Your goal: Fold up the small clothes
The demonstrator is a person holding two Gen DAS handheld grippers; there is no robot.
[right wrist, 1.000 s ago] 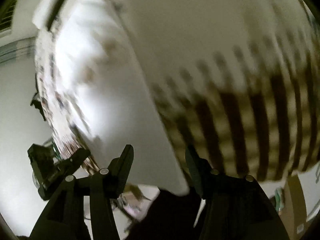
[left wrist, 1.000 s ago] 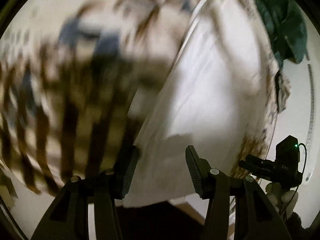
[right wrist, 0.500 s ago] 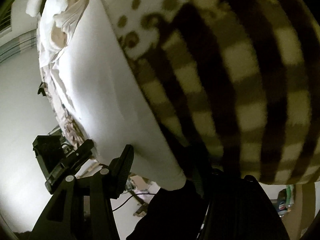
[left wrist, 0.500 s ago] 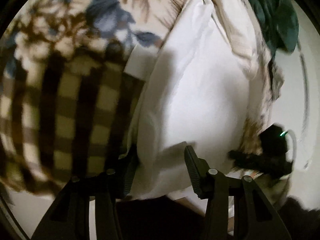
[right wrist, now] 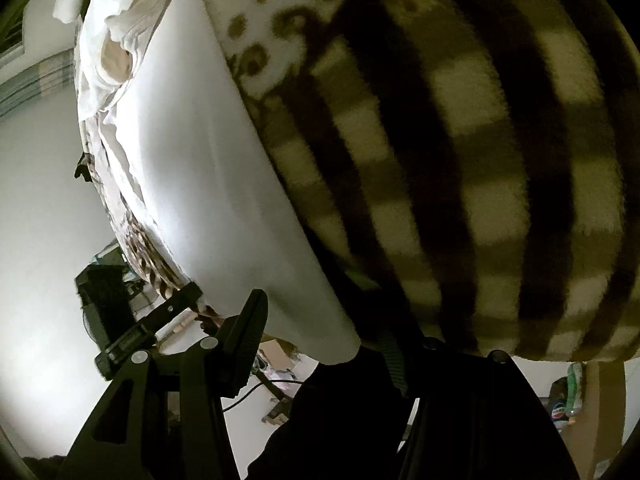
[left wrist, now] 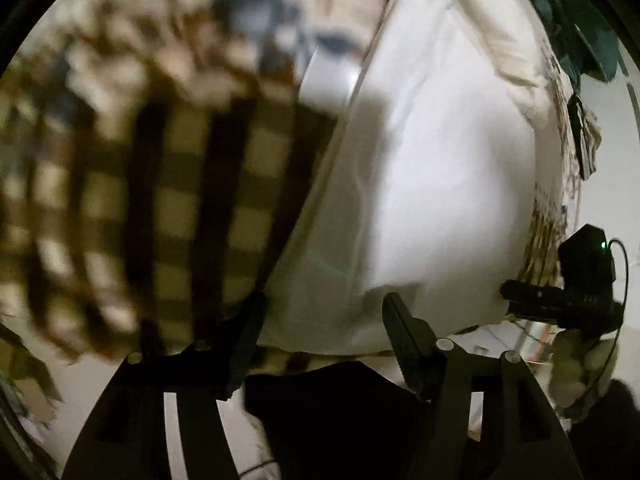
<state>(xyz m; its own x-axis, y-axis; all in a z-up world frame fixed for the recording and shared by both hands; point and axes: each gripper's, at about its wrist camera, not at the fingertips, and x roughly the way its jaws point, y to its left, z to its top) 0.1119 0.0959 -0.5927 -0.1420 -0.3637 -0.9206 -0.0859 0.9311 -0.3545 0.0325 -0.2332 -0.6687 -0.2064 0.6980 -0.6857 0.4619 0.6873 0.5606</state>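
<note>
A flat white garment (left wrist: 432, 184) lies on a brown-and-cream checked fleece blanket (left wrist: 168, 208). My left gripper (left wrist: 322, 320) is open, its jaws spread over the garment's near hem. In the right wrist view the same white garment (right wrist: 208, 184) runs along the checked blanket (right wrist: 460, 168). My right gripper (right wrist: 320, 320) is open at the garment's near corner; its right finger is partly hidden by the blanket. Neither gripper holds anything.
Crumpled white and cream clothes (right wrist: 120, 40) lie at the far end of the garment. A dark green cloth (left wrist: 576, 36) lies at the far right of the left wrist view. The other gripper (left wrist: 576, 280) shows at the bed's edge, above the pale floor (right wrist: 36, 240).
Both cameras have steadied after fast motion and now sit close over the garment's near edge. Both grippers stay open.
</note>
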